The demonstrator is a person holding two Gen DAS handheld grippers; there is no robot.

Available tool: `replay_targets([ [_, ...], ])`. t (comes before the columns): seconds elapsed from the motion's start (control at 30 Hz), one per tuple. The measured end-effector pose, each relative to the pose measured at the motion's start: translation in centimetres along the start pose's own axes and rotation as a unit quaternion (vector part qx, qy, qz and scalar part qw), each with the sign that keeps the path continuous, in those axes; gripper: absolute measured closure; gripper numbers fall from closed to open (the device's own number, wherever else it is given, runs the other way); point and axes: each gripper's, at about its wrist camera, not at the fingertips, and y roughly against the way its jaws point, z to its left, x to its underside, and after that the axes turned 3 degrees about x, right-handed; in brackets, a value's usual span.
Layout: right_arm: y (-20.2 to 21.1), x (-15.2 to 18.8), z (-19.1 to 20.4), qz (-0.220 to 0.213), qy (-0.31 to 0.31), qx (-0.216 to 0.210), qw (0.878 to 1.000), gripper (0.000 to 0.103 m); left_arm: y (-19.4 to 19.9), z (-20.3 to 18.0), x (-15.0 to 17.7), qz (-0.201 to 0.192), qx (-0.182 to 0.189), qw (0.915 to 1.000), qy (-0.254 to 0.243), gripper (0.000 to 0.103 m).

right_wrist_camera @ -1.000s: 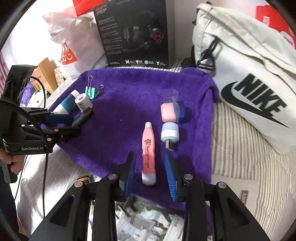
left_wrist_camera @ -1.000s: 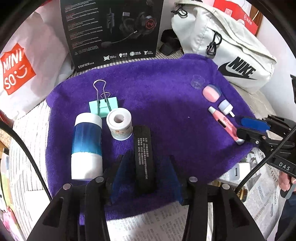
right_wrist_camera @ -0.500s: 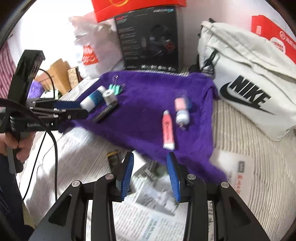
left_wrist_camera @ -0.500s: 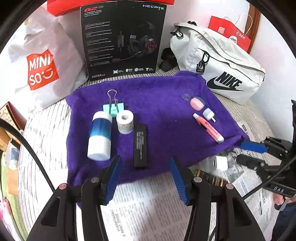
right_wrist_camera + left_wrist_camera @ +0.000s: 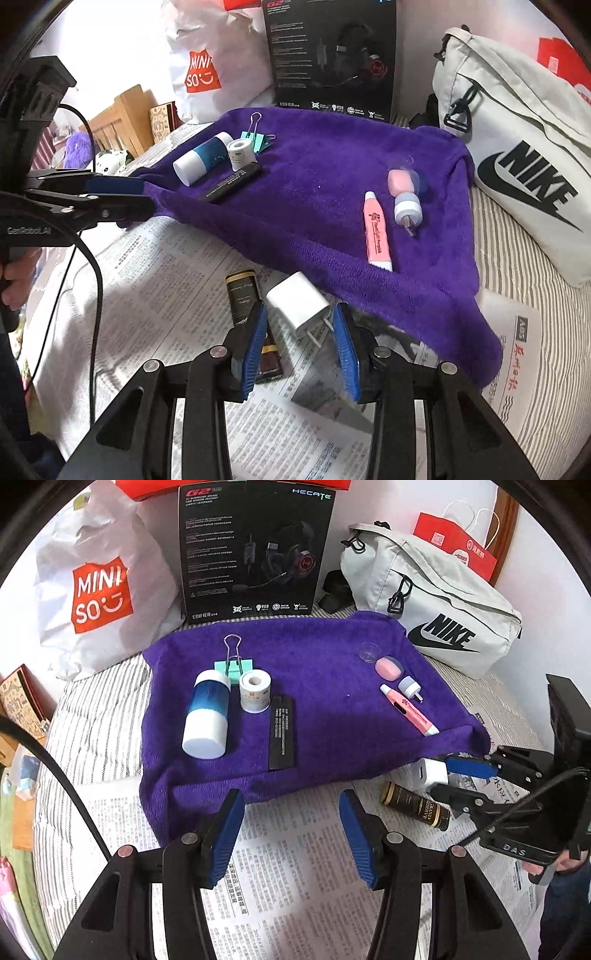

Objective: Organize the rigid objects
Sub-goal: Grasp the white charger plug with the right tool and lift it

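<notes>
While the purple towel (image 5: 325, 686) lies spread over a striped bed cover (image 5: 92, 716), with sheets of newspaper (image 5: 295, 867) at its near edge, most of the small things sit on it in two groups. Toward the towel's left side, seen from the left wrist, a blue-and-white bottle (image 5: 207, 714) lies on its side, a roll of white tape (image 5: 255, 693) stands just beside it, a mint binder clip (image 5: 233, 662) lies behind the two, and a flat black case (image 5: 282, 732) lies in front of the tape. Toward the towel's right side lie a pink pen-shaped tube (image 5: 408, 709), a small blue-and-white cap piece (image 5: 410, 686), a pink round piece (image 5: 388, 667) and a clear little cup (image 5: 370, 651).

Off the towel, on the newspaper just beyond its near edge, a white plug adapter (image 5: 298, 305) and a dark brown tube (image 5: 251, 317) lie side by side. The right gripper (image 5: 300, 345) hangs over them with its jaws parted narrowly; the adapter's pronged end lies between the blue pads, not pressed by either, and the left pad stands over the brown tube. The left gripper (image 5: 291, 836) hangs over the newspaper in front of the towel's near edge, jaws moderately open with nothing between them.

Behind the towel stand a black headset box (image 5: 255, 550), a white Miniso bag (image 5: 99, 587) to its left, and a pale Nike bag (image 5: 436, 605) with a red paper bag (image 5: 458, 550) to its right. A hand (image 5: 14, 280) grips the left gripper's handle.
</notes>
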Motion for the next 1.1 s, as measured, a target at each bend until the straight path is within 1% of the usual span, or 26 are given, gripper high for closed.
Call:
replay_targets([
  [0.13, -0.9, -0.3, 0.3, 0.007, 0.015, 0.006, 1.0, 0.065, -0.1, 0.3, 0.3, 0.002, 0.001, 1.0, 0.006, 0.052],
  [0.2, -1.2, -0.4, 0.4, 0.004, 0.017, 0.007, 1.0, 0.066, -0.3, 0.4, 0.4, 0.004, 0.001, 1.0, 0.006, 0.052],
  [0.27, -1.4, -0.5, 0.4, 0.003, 0.015, 0.006, 1.0, 0.068, -0.4, 0.5, 0.4, 0.006, 0.002, 0.9999, 0.008, 0.052],
  [0.4, -1.1, -0.3, 0.1, 0.009, -0.001, 0.005, 1.0, 0.068, -0.7, 0.4, 0.5, 0.01, 0.004, 0.9999, 0.009, 0.052],
  [0.53, 0.6, 0.8, -0.7, 0.004, -0.028, 0.028, 0.999, 0.068, -0.9, 0.2, 0.7, 0.011, 0.008, 0.9999, 0.005, 0.052],
  [0.63, 1.6, 1.7, -1.8, 0.011, -0.058, 0.053, 0.997, 0.068, -1.0, 0.0, 0.8, 0.012, 0.01, 0.9999, 0.005, 0.052],
  [0.7, 1.6, 2.1, -2.2, 0.016, -0.062, 0.059, 0.996, 0.068, -1.0, -0.1, 0.8, 0.011, 0.013, 0.9998, 0.005, 0.052],
  [0.9, 0.9, 3.3, -2.0, 0.033, -0.037, 0.072, 0.996, 0.068, -1.2, -0.7, 0.8, 0.017, 0.011, 0.9998, -0.003, 0.052],
  [0.97, 1.0, 3.7, -1.6, 0.031, -0.021, 0.078, 0.996, 0.068, -1.2, -0.7, 0.8, 0.018, 0.01, 0.9998, -0.002, 0.052],
  [1.1, 0.9, 3.7, -1.4, 0.028, -0.02, 0.073, 0.997, 0.068, -1.2, -0.8, 0.8, 0.02, 0.011, 0.9997, -0.002, 0.052],
])
